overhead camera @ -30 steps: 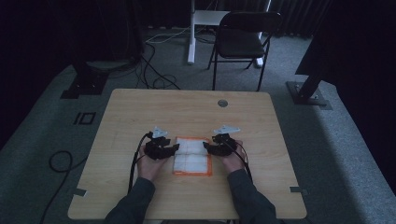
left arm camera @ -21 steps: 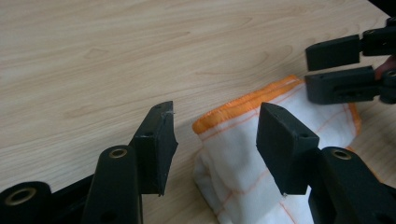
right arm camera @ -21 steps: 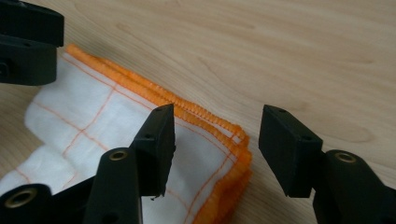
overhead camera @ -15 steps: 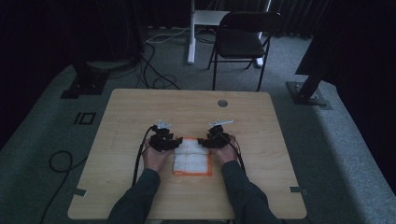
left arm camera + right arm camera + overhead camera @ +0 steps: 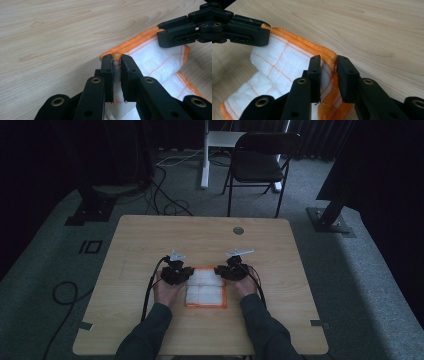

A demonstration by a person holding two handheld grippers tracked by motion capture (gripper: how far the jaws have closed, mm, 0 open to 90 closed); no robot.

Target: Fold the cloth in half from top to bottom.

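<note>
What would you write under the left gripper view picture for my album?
The left gripper pinches the orange-edged white cloth at a corner on the wooden table.

Dark studio: black curtains, floor cables, folding chair.

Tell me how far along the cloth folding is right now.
The white cloth with orange edging already lies folded over on the table. In hand: the left claw and the right claw each pinch a far corner of it. Probably left: carrying that edge over for another fold and letting go.
</note>
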